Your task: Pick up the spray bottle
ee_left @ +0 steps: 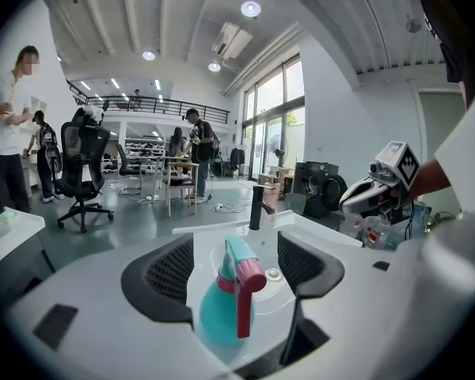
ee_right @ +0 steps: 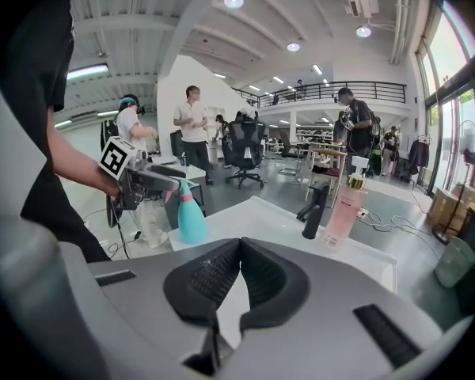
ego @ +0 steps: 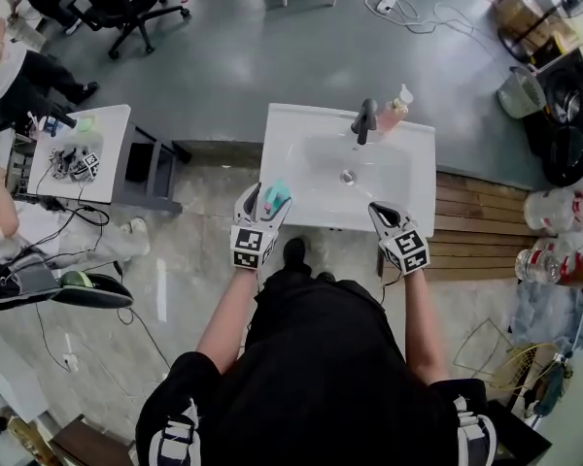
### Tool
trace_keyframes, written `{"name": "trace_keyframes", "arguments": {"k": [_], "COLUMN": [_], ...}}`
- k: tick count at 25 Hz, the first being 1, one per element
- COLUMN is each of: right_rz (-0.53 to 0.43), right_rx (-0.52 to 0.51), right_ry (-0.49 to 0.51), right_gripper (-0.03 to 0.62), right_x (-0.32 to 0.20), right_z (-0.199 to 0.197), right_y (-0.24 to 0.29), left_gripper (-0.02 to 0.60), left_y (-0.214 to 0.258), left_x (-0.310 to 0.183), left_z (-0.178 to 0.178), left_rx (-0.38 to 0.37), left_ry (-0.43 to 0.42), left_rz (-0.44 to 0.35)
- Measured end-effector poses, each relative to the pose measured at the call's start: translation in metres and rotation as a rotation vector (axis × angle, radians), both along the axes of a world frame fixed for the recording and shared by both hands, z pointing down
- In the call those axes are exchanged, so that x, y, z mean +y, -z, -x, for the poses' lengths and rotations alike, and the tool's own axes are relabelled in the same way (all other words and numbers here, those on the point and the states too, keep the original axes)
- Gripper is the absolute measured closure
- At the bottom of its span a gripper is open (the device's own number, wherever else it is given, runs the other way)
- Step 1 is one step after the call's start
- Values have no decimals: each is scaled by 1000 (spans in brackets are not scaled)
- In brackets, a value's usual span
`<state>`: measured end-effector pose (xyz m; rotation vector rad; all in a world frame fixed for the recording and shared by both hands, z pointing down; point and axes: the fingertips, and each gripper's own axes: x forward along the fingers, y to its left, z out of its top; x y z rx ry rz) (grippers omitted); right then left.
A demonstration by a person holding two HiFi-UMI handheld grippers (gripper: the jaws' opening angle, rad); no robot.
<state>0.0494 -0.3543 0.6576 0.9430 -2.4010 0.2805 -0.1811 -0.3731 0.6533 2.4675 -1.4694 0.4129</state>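
A teal spray bottle (ego: 275,199) with a pink trigger stands on the front left corner of the white sink unit (ego: 301,124). My left gripper (ego: 264,194) is open, and its two black pads flank the bottle (ee_left: 229,307) with a gap on each side. In the right gripper view the bottle (ee_right: 191,216) stands upright on the sink's edge, with the left gripper (ee_right: 154,179) at its head. My right gripper (ego: 381,210) hovers at the sink's front right edge, shut with nothing between its pads (ee_right: 240,245).
A black faucet (ego: 365,119) and a pink soap bottle (ego: 395,110) stand at the back of the sink. A white side table (ego: 83,153) with small items is to the left, wooden decking (ego: 476,226) and water jugs (ego: 554,212) to the right. People and office chairs are further back.
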Motion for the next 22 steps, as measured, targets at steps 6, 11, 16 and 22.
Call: {"name": "trace_keyframes", "arguments": {"k": [6, 11, 16, 22], "right_rz": [4, -2, -2, 6], "right_rx": [7, 24, 27, 27], "right_ry": [-9, -12, -27, -35], "right_gripper": [579, 579, 579, 579], "right_x": [0, 0, 2, 3], "right_z": [0, -1, -5, -6], "right_y": [-2, -1, -2, -2], "left_gripper": [252, 253, 253, 255], "left_y": [-10, -13, -13, -12], "left_x": [-5, -11, -11, -15], "left_z": [-4, -11, -19, -21], "left_rx": [7, 15, 13, 9], "left_ry": [-28, -46, -85, -99], "left_rz": [20, 27, 32, 41]}}
